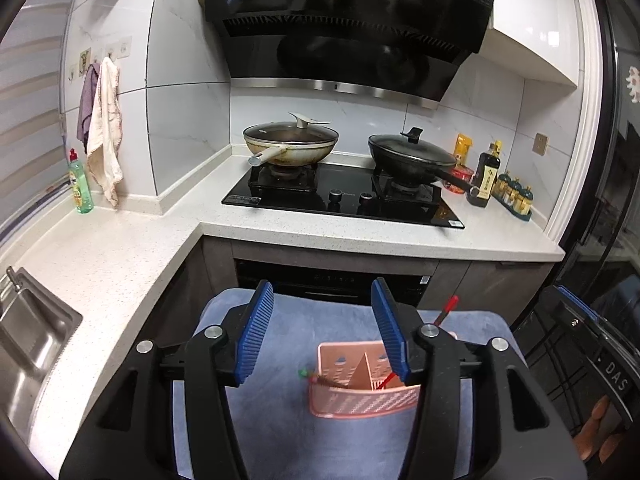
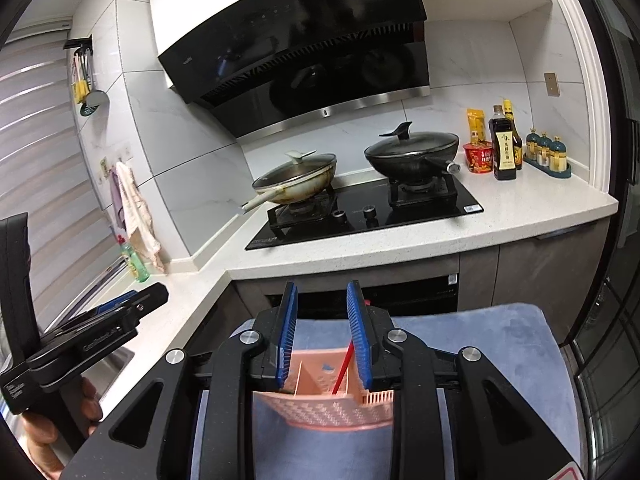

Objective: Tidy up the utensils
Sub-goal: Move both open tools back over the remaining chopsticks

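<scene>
my left fingers (image 1: pixel 322 332) are spread apart with nothing in them, and they hang over the pink basket (image 1: pixel 362 398) that sits on the blue cloth (image 1: pixel 276 420). my right fingers (image 2: pixel 322 334) are parted a little too, with a red stick (image 2: pixel 344 372) between them, but i cannot tell if they touch it. the red stick stands tilted in the pink basket, and another thing with a green tip (image 1: pixel 305 372) pokes out of the basket's left side.
</scene>
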Motion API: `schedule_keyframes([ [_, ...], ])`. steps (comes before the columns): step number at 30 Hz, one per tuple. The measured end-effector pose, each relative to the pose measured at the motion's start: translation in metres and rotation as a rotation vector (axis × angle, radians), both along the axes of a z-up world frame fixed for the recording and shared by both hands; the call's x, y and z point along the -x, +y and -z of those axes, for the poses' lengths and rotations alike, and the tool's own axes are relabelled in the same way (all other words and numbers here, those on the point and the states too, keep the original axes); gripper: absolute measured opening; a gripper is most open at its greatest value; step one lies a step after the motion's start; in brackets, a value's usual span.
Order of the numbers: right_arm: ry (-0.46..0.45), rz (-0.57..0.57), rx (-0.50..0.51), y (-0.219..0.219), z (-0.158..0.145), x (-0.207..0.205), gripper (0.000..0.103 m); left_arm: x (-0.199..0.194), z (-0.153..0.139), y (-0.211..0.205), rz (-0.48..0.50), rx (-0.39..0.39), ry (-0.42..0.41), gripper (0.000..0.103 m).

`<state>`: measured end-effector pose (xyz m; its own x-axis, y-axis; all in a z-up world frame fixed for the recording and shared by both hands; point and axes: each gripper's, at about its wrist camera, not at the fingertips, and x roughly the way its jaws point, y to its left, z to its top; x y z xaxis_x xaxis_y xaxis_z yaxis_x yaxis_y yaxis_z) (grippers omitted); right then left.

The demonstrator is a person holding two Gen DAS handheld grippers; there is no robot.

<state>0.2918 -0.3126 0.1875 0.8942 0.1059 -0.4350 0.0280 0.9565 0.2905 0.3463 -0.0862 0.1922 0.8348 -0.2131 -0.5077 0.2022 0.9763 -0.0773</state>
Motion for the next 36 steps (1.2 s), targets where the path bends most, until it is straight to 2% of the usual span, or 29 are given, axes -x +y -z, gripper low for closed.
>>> schedule_keyframes([
  [11, 0.034, -0.037, 0.053, 0.026, 0.021, 0.059, 0.025, 0.046, 0.021, -0.002, -0.004, -0.067, 0.041, 0.049],
  [19, 0.073, -0.038, 0.086, 0.034, 0.041, 0.101, 0.025, 0.083, 0.044, 0.008, 0.000, -0.089, 0.071, 0.049],
  [21, 0.086, -0.035, 0.096, 0.036, 0.049, 0.114, 0.026, 0.093, 0.051, 0.011, -0.003, -0.104, 0.072, 0.050],
  [24, 0.114, -0.034, 0.100, 0.038, 0.064, 0.132, 0.025, 0.110, 0.063, 0.017, -0.014, -0.112, 0.076, 0.059],
  [31, 0.198, -0.032, 0.110, 0.045, 0.106, 0.178, 0.026, 0.148, 0.101, 0.028, -0.013, -0.152, 0.125, 0.059],
  [36, 0.275, -0.030, 0.127, 0.050, 0.141, 0.204, 0.025, 0.166, 0.130, 0.036, -0.014, -0.146, 0.180, 0.059],
])
